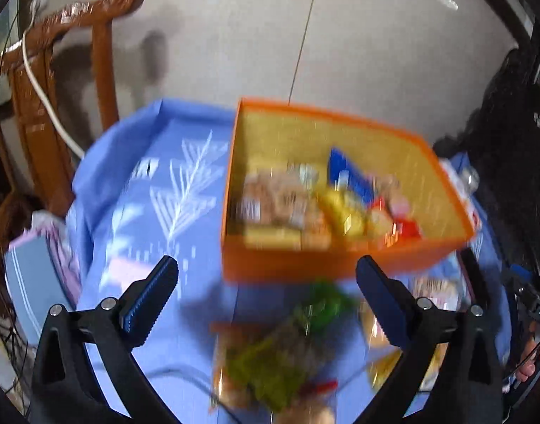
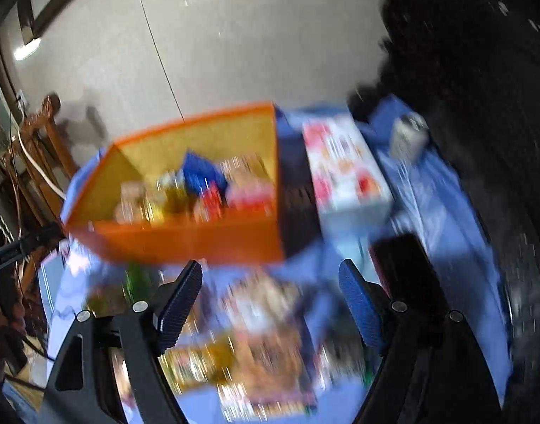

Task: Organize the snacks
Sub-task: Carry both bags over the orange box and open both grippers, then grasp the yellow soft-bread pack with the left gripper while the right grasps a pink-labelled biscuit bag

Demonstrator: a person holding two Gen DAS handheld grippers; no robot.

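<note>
from my left wrist camera, the orange box (image 1: 340,190) sits on the blue cloth (image 1: 157,190) with a heap of snack packets (image 1: 305,208) already in it: tan wrappers, a yellow one, something red, a blue pack standing at the back. i judge the job partly done. still out on the cloth, nearer to me than the box, lies a green and brown packet (image 1: 270,360), and a few yellowish packets (image 1: 404,346) lie by my right-side finger. everything is smeared by motion, so i cannot read any label. my left gripper (image 1: 266,296) hangs above the loose packets, pointed toward the box's near wall, fingers spread wide with nothing between them.

from my right wrist camera, the same orange box (image 2: 199,233) shows its filled interior, and a white printed carton (image 2: 344,166) lies beside it on the right; whether they touch i cannot tell. a small pale container (image 2: 408,134) stands further back. a dark flat thing (image 2: 408,268) lies just past my right-side finger. loose packets (image 2: 256,339) are scattered on the cloth below the fingers, so i reckon plenty remains to go in. my right gripper (image 2: 270,296) hovers over that scatter, tilted down, jaws gaping and holding nothing.
</note>
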